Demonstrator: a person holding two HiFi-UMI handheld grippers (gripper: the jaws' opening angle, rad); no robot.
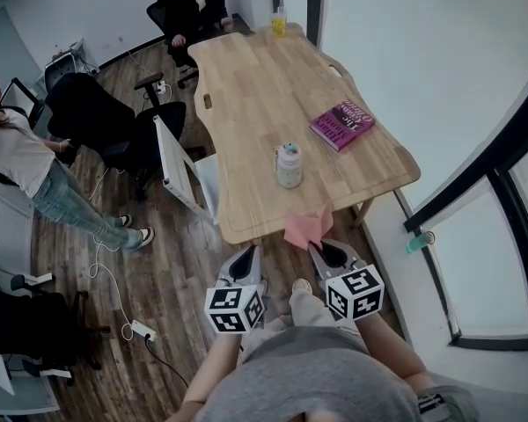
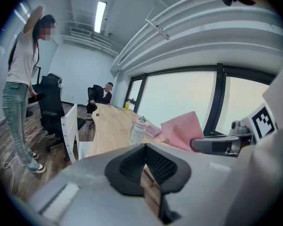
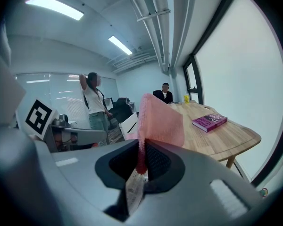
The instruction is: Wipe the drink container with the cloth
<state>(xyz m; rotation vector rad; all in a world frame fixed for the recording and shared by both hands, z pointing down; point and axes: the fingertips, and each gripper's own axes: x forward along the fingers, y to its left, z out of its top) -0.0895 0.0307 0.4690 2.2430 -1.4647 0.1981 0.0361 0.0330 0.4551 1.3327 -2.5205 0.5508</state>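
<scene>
The drink container (image 1: 289, 165), a pale bottle with a light lid, stands upright near the front of the wooden table (image 1: 246, 104); the left gripper view shows the bottle (image 2: 137, 131) ahead of the jaws. My right gripper (image 1: 319, 249) is shut on a pink cloth (image 1: 306, 227) just past the table's near edge, short of the bottle. In the right gripper view the cloth (image 3: 160, 119) stands up from the jaws of the right gripper (image 3: 142, 161). My left gripper (image 1: 245, 255) hovers beside it, shut and holding nothing, as the left gripper (image 2: 144, 166) shows in its own view.
A purple book (image 1: 342, 124) lies on the table's right side and a yellow drink cup (image 1: 278, 25) stands at the far end. One person sits at the far end (image 1: 194, 7), another stands at the left (image 1: 26, 165). A white chair (image 1: 178, 170) and black office chairs (image 1: 106, 117) flank the table's left.
</scene>
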